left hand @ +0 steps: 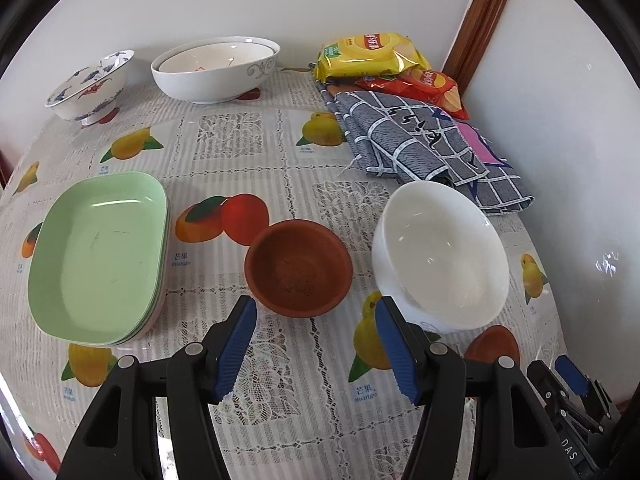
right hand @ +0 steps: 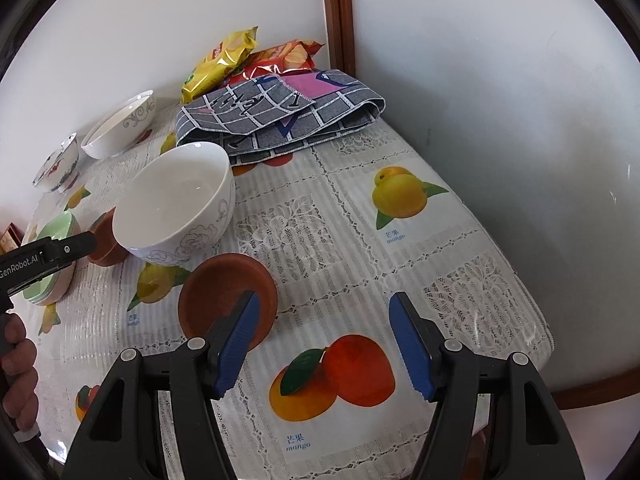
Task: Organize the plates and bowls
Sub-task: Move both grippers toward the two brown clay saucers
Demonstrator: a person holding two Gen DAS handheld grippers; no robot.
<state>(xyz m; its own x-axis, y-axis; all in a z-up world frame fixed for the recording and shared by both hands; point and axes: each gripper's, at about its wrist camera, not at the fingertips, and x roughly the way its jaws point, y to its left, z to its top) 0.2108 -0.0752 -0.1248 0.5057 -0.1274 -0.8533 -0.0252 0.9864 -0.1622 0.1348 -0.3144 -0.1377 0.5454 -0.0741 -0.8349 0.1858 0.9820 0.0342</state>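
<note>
In the left wrist view, my left gripper (left hand: 316,350) is open and empty above the tablecloth, just short of a brown clay bowl (left hand: 298,267). A white bowl (left hand: 440,256) stands to its right, stacked green plates (left hand: 100,256) to its left. A large white bowl (left hand: 216,70) and a blue-patterned bowl (left hand: 90,86) stand at the back. In the right wrist view, my right gripper (right hand: 324,344) is open and empty beside a flat brown clay dish (right hand: 224,292), with the white bowl (right hand: 176,204) beyond it.
A folded grey checked cloth (left hand: 416,140) and chip bags (left hand: 368,54) lie at the back right near the wall corner; the cloth shows in the right wrist view (right hand: 280,116). The table edge (right hand: 536,320) curves along the right.
</note>
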